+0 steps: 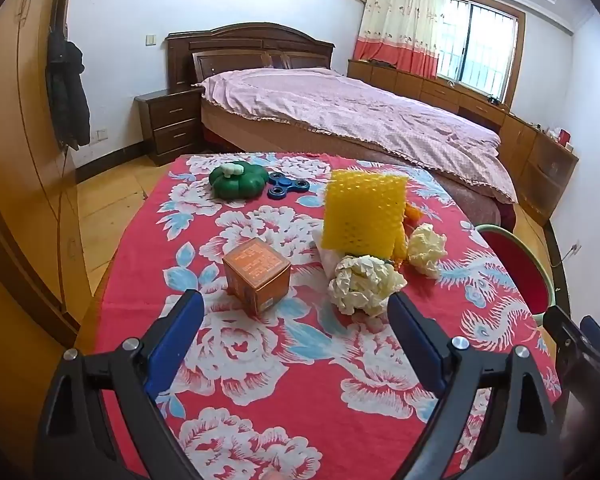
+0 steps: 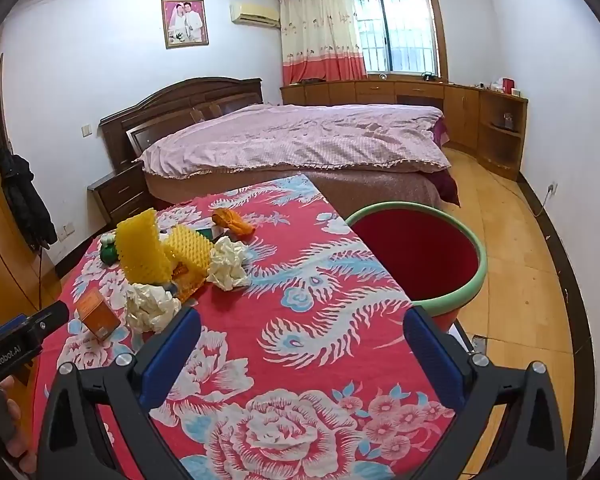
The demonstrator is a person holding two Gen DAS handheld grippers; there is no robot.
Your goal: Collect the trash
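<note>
A red floral cloth covers the table (image 1: 268, 360) (image 2: 300, 380). On it lie two crumpled paper balls (image 1: 364, 284) (image 1: 426, 250) (image 2: 150, 306) (image 2: 228, 264), yellow foam netting (image 1: 362, 212) (image 2: 144, 248), an orange peel (image 2: 232, 222) and a small orange box (image 1: 257, 275) (image 2: 97, 316). A red bin with a green rim (image 2: 420, 256) (image 1: 518, 264) stands off the table's right edge. My left gripper (image 1: 296, 304) is open and empty, just short of the box and the nearer paper ball. My right gripper (image 2: 300, 324) is open over bare cloth, left of the bin.
A green pumpkin-shaped toy (image 1: 238, 181) and a blue fidget spinner (image 1: 288, 186) sit at the table's far end. A bed with a pink cover (image 1: 340, 120) (image 2: 300, 140) stands behind the table. A wardrobe (image 1: 16, 160) is at the left, wooden floor (image 2: 520, 280) at the right.
</note>
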